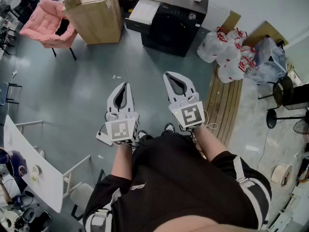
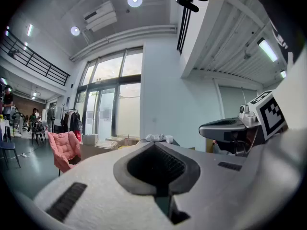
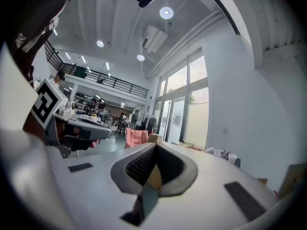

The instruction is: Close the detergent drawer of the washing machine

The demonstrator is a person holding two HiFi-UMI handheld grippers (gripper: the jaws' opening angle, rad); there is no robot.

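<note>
A grey-blue floor (image 1: pixel 91 81) fills a tall, bright hall. At its far side stands the dark washing machine (image 1: pixel 175 17), between a cardboard box (image 1: pixel 94 12) and a heap of plastic bags (image 1: pixel 227 52), with a pink chair (image 1: pixel 47 23) further left. Its detergent drawer is too small to make out from here. The person holds the left gripper (image 1: pixel 126 85) and the right gripper (image 1: pixel 169 75) level and side by side, well apart from the machine. Both pairs of jaws are clenched together, with nothing between them.
</note>
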